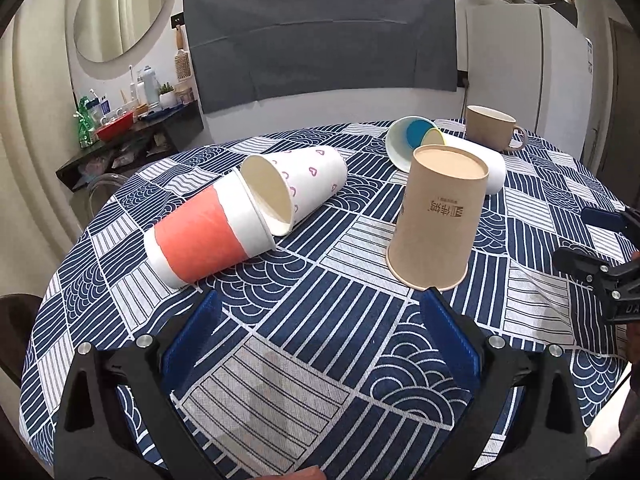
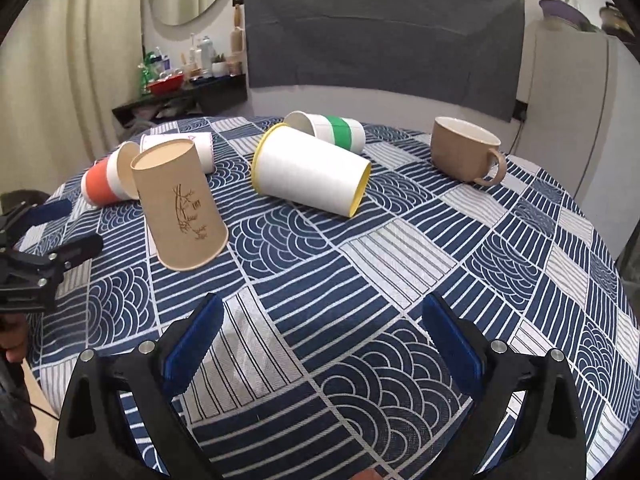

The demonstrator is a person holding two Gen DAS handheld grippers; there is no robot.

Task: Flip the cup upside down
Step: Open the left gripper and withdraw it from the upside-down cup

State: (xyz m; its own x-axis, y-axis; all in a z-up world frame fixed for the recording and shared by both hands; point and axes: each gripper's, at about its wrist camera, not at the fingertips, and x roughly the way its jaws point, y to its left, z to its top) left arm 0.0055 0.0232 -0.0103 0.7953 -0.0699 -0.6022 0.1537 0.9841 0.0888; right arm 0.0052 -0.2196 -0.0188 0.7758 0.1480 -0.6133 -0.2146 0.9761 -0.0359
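Observation:
A brown paper cup [image 1: 438, 216] stands upside down, mouth on the tablecloth; it also shows in the right wrist view [image 2: 180, 204]. My left gripper [image 1: 320, 300] is open and empty, just short of that cup, its right finger [image 1: 450, 332] close to the cup's rim. My right gripper [image 2: 320, 308] is open and empty over bare cloth, and shows at the right edge of the left wrist view [image 1: 600, 240]. The left gripper shows at the left edge of the right wrist view [image 2: 52, 232].
Paper cups lie on their sides: a red-banded one [image 1: 208, 238], a heart-print one [image 1: 300, 186], a yellow-rimmed one [image 2: 310, 170] and a green-banded one [image 2: 328, 128]. A tan mug [image 2: 464, 154] stands upright at the back. The round table [image 2: 400, 260] has a blue patterned cloth.

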